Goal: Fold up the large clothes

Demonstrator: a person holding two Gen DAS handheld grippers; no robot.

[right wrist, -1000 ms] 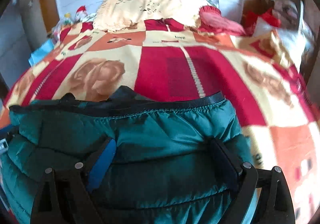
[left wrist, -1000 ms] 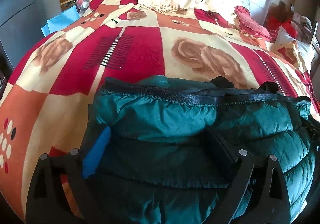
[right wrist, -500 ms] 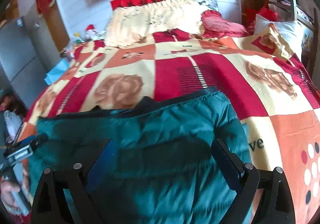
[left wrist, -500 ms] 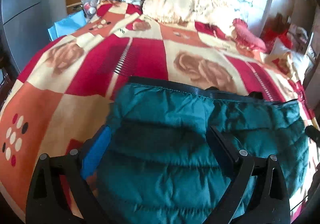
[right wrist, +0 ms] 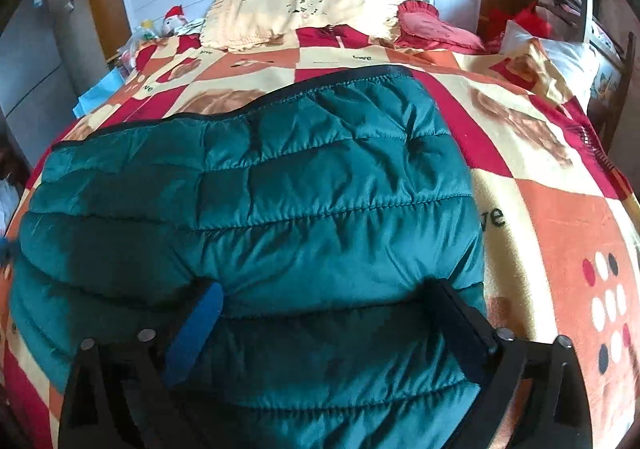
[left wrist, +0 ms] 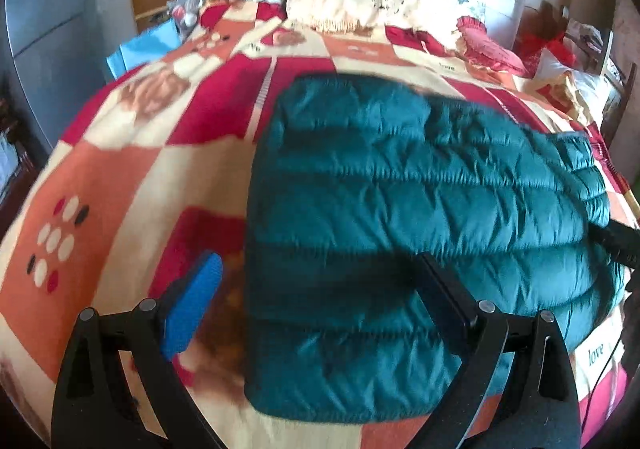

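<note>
The jacket (right wrist: 256,225) had dropped flat onto the bed (right wrist: 560,177), folded; both the left gripper (left wrist: 316,289) and right gripper (right wrist: 324,313) had pulled back, jaws wide, holding nothing.

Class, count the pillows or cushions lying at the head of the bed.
2 are plain: a large cream fringed pillow at the centre of the headboard end, and a red ruffled cushion just right of it. A white pillow lies farther right; others may be hidden.

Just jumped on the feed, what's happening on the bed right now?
A person with two handheld grippers is folding a dark green quilted puffer jacket on the red, orange and cream patterned blanket. The jacket lies flat as a folded rectangle. The left gripper and the right gripper are both open above it, gripping nothing.
</note>
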